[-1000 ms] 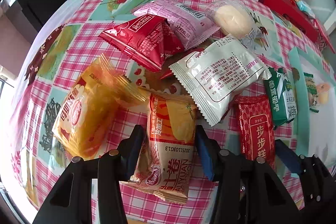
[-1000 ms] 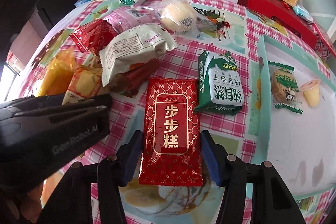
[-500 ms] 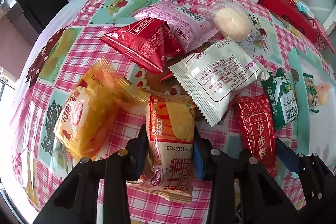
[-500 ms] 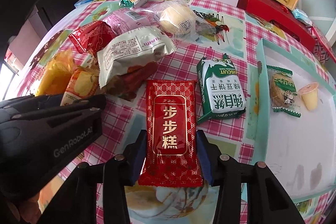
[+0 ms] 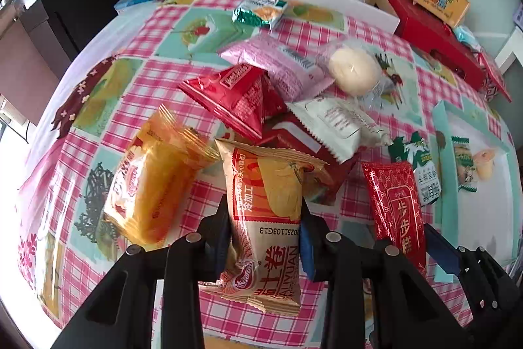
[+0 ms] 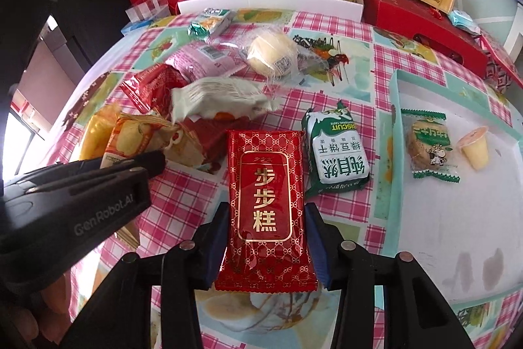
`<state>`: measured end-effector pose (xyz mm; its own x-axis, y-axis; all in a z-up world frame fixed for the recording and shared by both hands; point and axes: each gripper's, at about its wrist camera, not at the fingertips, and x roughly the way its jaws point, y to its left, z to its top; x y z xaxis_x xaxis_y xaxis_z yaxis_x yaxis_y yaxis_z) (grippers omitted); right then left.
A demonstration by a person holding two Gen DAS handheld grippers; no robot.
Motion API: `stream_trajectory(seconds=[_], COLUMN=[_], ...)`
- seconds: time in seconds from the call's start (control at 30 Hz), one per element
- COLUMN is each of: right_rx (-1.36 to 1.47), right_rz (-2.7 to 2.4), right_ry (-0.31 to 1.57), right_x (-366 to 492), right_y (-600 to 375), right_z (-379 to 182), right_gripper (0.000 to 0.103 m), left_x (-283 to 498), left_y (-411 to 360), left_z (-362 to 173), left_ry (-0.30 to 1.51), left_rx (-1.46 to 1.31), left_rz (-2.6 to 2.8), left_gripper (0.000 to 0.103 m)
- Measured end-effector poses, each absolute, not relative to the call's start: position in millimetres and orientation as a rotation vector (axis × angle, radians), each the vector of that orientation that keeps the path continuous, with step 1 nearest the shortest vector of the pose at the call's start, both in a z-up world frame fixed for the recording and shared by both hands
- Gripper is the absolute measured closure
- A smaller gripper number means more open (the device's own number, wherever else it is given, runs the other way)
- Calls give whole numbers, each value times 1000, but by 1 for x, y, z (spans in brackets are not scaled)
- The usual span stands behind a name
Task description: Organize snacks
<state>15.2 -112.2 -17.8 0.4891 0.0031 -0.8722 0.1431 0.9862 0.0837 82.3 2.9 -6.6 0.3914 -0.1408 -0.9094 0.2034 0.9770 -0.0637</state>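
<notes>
between both hand-held grippers point(image 5: 264, 237) point(image 6: 266, 246): clamped snacks

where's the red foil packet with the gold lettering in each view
Left wrist: the red foil packet with gold lettering is at lower right, held by the right tool entering from the right edge.
Right wrist: the same packet is at centre bottom, between the tool's pads.
Shared landmark: the green and white biscuit packet lies just right of it in both.
</notes>
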Motion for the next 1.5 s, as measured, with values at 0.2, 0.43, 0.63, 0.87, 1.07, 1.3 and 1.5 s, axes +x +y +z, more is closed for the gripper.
stream_trajectory(seconds=[0.2,0.43,0.63,0.87,1.07,1.3,1.5], right_rx=[171,196,221,263,317,375,464], right_rz=[-87,-85,-93,-151,-281,-485,-618], right_ry=[1016,945,912,877,872,880,870], right_x=[8,-3,-9,-20,-34,-62,-94], right_y=[-115,-121,-127,-153,-198,-260,-311], right_z=[-3,19,31,42,43,37,31], right_gripper=[55,55,55,55,55,55,55], left_x=[77,68,61,48,33,9,-10], left_y=[12,13,7,-19,-59,-119,-161], left_z=[13,36,45,52,53,53,49], left_ry=[1086,1013,972,944,929,892,860], left_rx=[28,-1,9,53,109,204,290], left_rz=[-209,-213,-216,-273,-375,-512,-604], left_gripper=[66,66,66,66,66,66,66])
